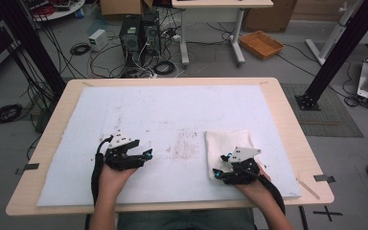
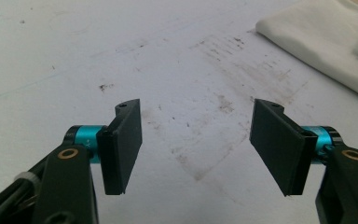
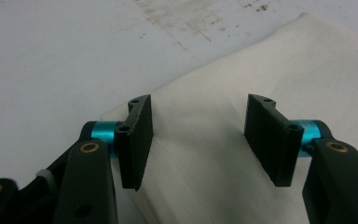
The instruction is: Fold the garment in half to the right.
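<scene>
White paper is spread over most of the wooden table, and brown smudges are seen on it. No writing can be read. A folded white cloth is laid on the paper. The right gripper is held over the cloth, jaws wide apart, nothing pinched. The left gripper is held well left of the cloth, jaws wide apart and empty.

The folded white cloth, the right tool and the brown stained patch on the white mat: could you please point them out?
Folded white cloth [image 1: 223, 141]: high view, its bare upper part.
Right tool [image 3: 198, 135]: right gripper view, midway between its fingertips, over the cloth.
Brown stained patch [image 2: 223, 102]: left gripper view, its middle.
</scene>
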`<state>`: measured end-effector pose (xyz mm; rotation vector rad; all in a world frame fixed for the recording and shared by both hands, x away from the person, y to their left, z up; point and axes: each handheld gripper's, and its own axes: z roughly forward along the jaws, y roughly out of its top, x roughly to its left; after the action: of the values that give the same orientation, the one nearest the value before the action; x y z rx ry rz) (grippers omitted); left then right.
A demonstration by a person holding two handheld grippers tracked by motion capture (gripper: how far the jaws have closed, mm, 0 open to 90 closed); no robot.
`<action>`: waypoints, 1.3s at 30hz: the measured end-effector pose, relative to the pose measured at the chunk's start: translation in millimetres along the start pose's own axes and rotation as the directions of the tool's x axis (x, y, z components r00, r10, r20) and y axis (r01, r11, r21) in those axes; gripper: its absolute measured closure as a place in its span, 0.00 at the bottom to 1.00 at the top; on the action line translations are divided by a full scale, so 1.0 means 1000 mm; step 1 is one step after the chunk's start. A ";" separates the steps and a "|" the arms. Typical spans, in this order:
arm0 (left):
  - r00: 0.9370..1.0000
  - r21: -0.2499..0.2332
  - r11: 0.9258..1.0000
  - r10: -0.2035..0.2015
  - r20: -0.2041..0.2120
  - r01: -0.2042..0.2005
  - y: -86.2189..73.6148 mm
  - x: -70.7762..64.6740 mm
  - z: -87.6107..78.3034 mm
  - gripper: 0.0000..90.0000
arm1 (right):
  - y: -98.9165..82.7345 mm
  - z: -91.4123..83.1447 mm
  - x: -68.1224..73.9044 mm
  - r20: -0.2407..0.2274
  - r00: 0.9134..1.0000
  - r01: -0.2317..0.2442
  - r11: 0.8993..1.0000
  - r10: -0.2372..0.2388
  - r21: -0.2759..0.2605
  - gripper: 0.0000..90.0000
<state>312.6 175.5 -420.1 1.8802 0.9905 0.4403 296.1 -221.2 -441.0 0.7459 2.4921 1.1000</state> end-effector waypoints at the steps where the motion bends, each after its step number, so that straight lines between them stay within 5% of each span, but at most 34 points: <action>1: 1.000 -0.001 1.000 -0.002 0.000 0.002 0.000 0.000 0.000 0.38 | 0.001 -0.002 0.000 -0.006 1.000 -0.003 1.000 0.003 0.001 0.45; 12: 1.000 -0.015 1.000 -0.014 0.014 0.015 0.003 0.000 -0.002 0.37 | 0.000 -0.036 -0.034 0.043 0.995 -0.082 0.993 0.086 -0.080 0.35; 18: 0.999 -0.039 0.999 -0.027 0.037 0.029 0.003 0.009 -0.008 0.35 | 0.008 -0.039 -0.064 0.054 0.987 -0.141 0.981 0.149 -0.131 0.31; 25: 0.998 -0.042 0.998 -0.033 0.045 0.035 0.001 0.014 -0.003 0.35 | -0.001 -0.039 -0.081 0.064 0.979 -0.181 0.971 0.192 -0.155 0.26; 32: 0.997 -0.009 1.000 -0.007 0.074 0.007 0.002 0.005 0.011 0.32 | -0.018 -0.053 -0.103 0.127 0.957 -0.237 0.954 0.262 -0.186 0.24; 39: 0.997 0.018 1.000 -0.001 0.075 0.000 0.000 0.003 0.018 0.28 | -0.042 -0.054 -0.123 0.175 0.920 -0.319 0.929 0.351 -0.186 0.24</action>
<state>325.9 167.7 -429.4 1.8990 0.9477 0.3587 356.6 -347.1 -428.1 1.2075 2.1269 1.2396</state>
